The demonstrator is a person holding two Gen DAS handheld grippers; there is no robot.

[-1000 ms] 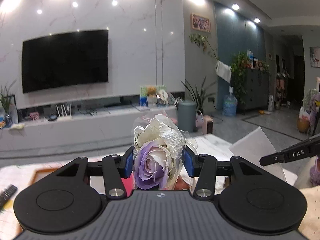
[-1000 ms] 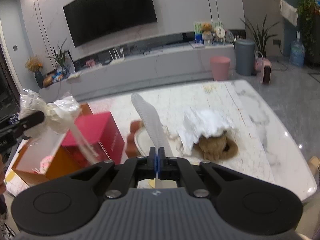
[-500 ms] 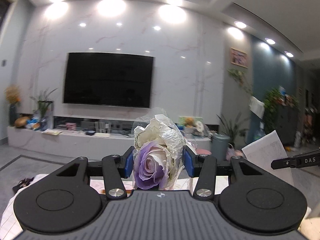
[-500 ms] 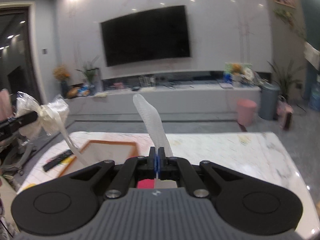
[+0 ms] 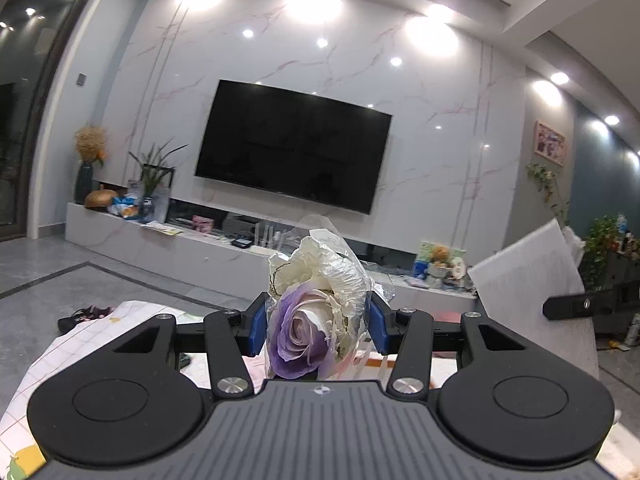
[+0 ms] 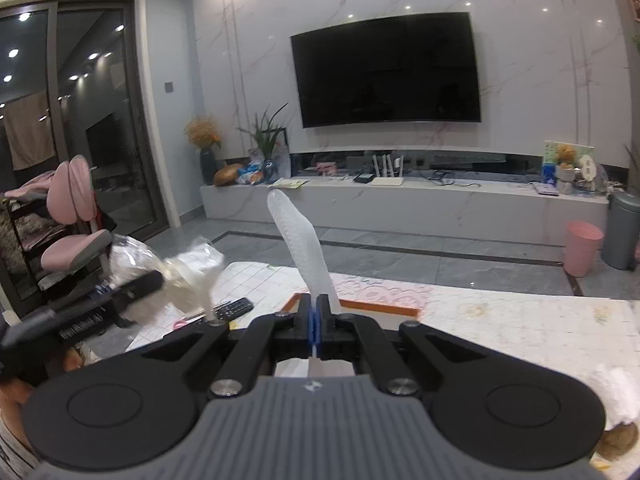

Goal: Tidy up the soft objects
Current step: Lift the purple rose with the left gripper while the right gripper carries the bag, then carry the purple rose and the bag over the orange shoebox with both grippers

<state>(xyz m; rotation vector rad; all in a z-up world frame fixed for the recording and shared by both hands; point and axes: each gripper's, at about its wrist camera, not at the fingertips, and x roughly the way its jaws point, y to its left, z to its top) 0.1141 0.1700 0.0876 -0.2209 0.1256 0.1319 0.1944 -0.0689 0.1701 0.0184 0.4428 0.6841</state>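
Observation:
My left gripper (image 5: pixel 318 326) is shut on a wrapped flower bunch (image 5: pixel 316 308), a purple rose and white blooms in clear film, held up in the air. My right gripper (image 6: pixel 314 322) is shut on a thin white foam sheet (image 6: pixel 300 246) that stands up edge-on between the fingers. The sheet also shows at the right of the left wrist view (image 5: pixel 532 284), with the right gripper's finger (image 5: pixel 588 302) across it. The bunch and the left gripper appear blurred at the left of the right wrist view (image 6: pixel 168 276).
A marble table (image 6: pixel 520 320) lies below, with an orange-rimmed box (image 6: pixel 356 306), a remote (image 6: pixel 234 308) and a gridded mat (image 6: pixel 240 280) on it. A white cloth over a brown plush (image 6: pixel 616 408) sits at the right. A pink chair (image 6: pixel 76 224) stands left.
Both grippers have tilted up and swung left, so the views now show the TV wall instead of the tabletop. Each keeps its hold on its object.

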